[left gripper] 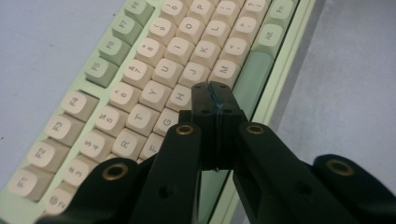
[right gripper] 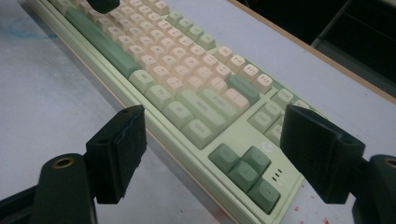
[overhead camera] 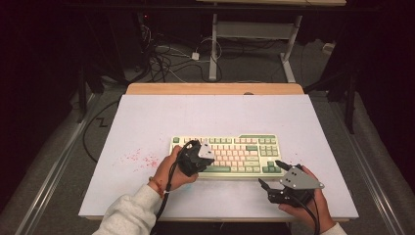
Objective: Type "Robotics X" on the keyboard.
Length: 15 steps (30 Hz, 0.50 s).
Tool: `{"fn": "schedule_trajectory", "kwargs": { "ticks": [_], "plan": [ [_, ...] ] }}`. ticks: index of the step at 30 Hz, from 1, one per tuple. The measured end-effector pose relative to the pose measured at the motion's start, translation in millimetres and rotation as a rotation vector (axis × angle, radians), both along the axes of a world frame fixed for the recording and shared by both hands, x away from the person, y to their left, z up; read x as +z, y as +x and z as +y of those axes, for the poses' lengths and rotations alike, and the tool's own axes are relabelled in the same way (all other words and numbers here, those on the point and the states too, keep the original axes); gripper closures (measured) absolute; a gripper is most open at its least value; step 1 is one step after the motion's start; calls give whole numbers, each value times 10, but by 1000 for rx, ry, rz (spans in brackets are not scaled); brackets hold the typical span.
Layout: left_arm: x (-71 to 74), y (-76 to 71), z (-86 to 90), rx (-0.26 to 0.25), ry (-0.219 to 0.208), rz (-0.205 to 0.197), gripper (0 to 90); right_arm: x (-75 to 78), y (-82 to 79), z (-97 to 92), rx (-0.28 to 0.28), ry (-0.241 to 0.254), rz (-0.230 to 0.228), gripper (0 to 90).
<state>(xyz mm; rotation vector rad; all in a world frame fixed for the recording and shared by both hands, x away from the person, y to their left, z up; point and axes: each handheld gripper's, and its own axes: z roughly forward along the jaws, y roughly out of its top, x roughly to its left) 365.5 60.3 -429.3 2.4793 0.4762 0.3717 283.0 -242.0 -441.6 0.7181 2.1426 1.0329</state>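
Note:
A pale green keyboard point(overhead camera: 230, 152) with cream and green keys lies near the middle of the white table. My left gripper point(overhead camera: 195, 155) hovers over its left half, jaws shut together with nothing between them. In the left gripper view the shut gripper tips point(left gripper: 215, 95) sit just above the cream keys of the keyboard point(left gripper: 140, 88), close to the green space bar point(left gripper: 252, 74). My right gripper point(overhead camera: 271, 174) is off the keyboard's right front corner, open. In the right gripper view the open gripper point(right gripper: 212, 140) frames the keyboard point(right gripper: 187, 84) near its arrow keys point(right gripper: 245, 170).
The white table top point(overhead camera: 161, 117) has red specks point(overhead camera: 139, 157) left of the keyboard. A wooden edge point(overhead camera: 215, 88) runs along the far side. Beyond it are a desk frame point(overhead camera: 254, 34) and cables point(overhead camera: 166, 56) on the floor.

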Motion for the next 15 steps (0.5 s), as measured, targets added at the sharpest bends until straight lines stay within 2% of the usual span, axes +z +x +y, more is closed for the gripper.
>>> {"fn": "schedule_trajectory", "kwargs": {
  "ticks": [4, 15],
  "plan": [
    [-45, 50, -47, 5, 21, 9, 873, -11, 2, -3, -4, -3, 4, 233],
    [-90, 119, -64, 14, 33, 24, 873, -14, 6, -3, -4, -7, 4, 236]
  ]
}}
